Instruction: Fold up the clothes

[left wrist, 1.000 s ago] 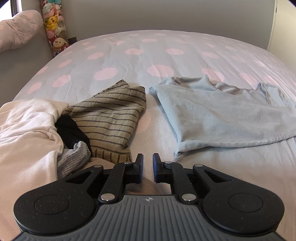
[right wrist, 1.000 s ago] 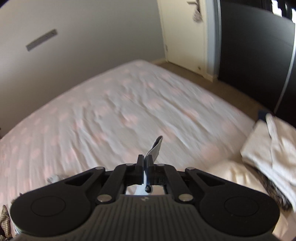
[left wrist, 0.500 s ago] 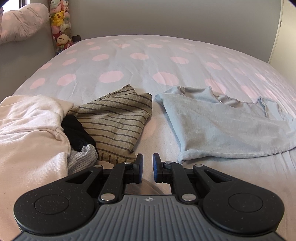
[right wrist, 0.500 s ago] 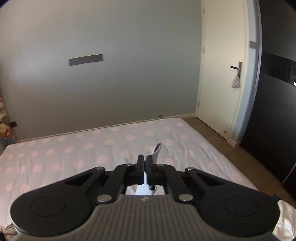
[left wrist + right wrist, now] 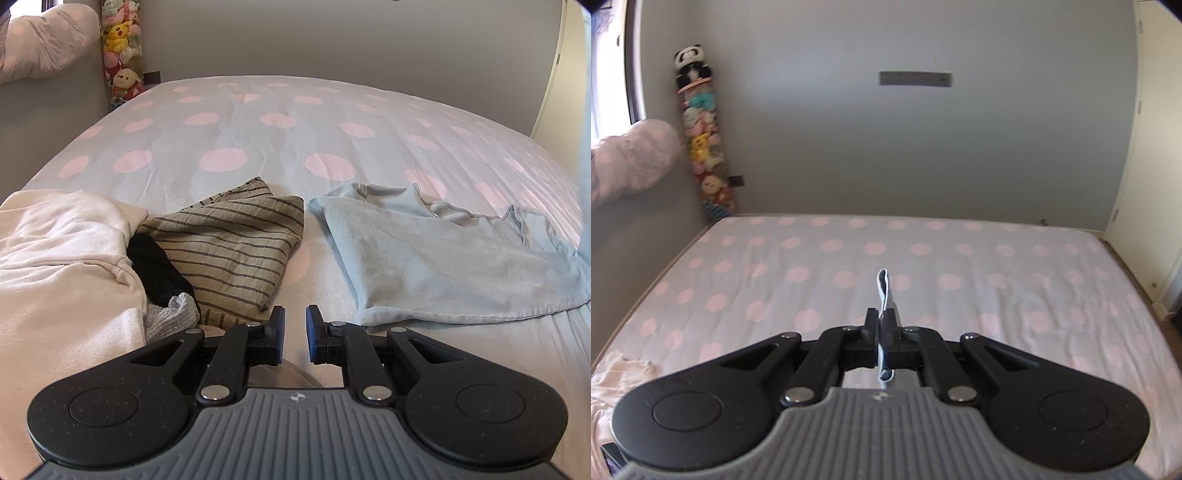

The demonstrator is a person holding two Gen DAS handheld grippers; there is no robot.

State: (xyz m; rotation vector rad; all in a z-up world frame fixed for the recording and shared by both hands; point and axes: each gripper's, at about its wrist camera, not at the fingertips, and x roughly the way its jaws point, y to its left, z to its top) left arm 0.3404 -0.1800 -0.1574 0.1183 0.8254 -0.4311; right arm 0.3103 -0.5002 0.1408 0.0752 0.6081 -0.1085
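A light blue garment [image 5: 443, 258] lies spread on the dotted bed [image 5: 258, 147], right of centre in the left wrist view; its far right end rises out of the picture. My left gripper [image 5: 295, 328] hovers just before its near left corner, jaws a little apart and empty. My right gripper [image 5: 881, 325] is shut on a narrow folded edge of the light blue garment [image 5: 884, 288], which sticks up past the fingertips above the bed [image 5: 923, 258]. A striped olive garment [image 5: 236, 243] lies left of the blue one.
A cream garment [image 5: 62, 258], a black piece [image 5: 159, 273] and a grey knit piece [image 5: 173, 317] are heaped at the near left. A column of plush toys [image 5: 701, 147] stands in the far left corner. A pale door [image 5: 1156, 147] is at the right.
The right wrist view has swung left, from the door side to face the far wall squarely, still gripping the blue edge. The left view has barely shifted.
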